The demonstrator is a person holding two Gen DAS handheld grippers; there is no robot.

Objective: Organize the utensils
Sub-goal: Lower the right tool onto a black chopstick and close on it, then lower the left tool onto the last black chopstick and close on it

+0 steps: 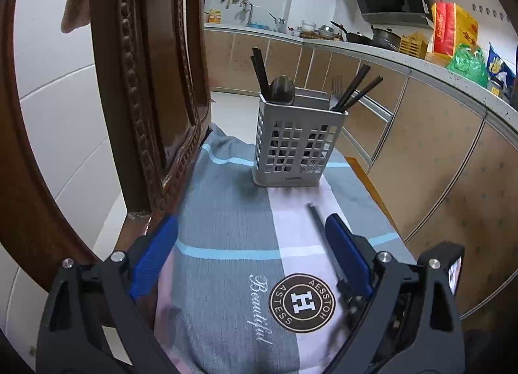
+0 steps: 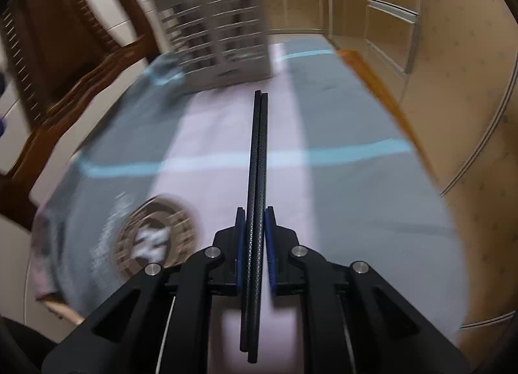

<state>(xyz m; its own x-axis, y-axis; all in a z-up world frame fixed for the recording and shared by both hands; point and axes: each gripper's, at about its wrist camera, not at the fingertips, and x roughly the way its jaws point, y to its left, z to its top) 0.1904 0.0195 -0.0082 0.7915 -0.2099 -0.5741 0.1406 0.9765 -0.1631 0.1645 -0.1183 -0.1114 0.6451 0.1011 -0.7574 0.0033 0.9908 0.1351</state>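
Now | right tool [image 2: 254,238] clenched on 2 chopsticks [image 2: 257,160]; left tool [image 1: 252,244] released | cloth [image 1: 226,212] reads "Beautiful"

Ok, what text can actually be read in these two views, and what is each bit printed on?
"Beautiful": script on the cloth.
"AESSTOH", "ASTES", "H": round brown logo on that cloth.
Utensil holder base label: too small to read.
Red bag lettering: too distorted to read.
Right wrist view: logo blurred, nothing legible.

We see matt, finely textured black chopsticks [image 2: 255,212], a matt grey perforated plastic utensil holder [image 1: 296,144], a soft woven tablecloth [image 1: 226,221] and a glossy carved wooden chair [image 1: 155,82].
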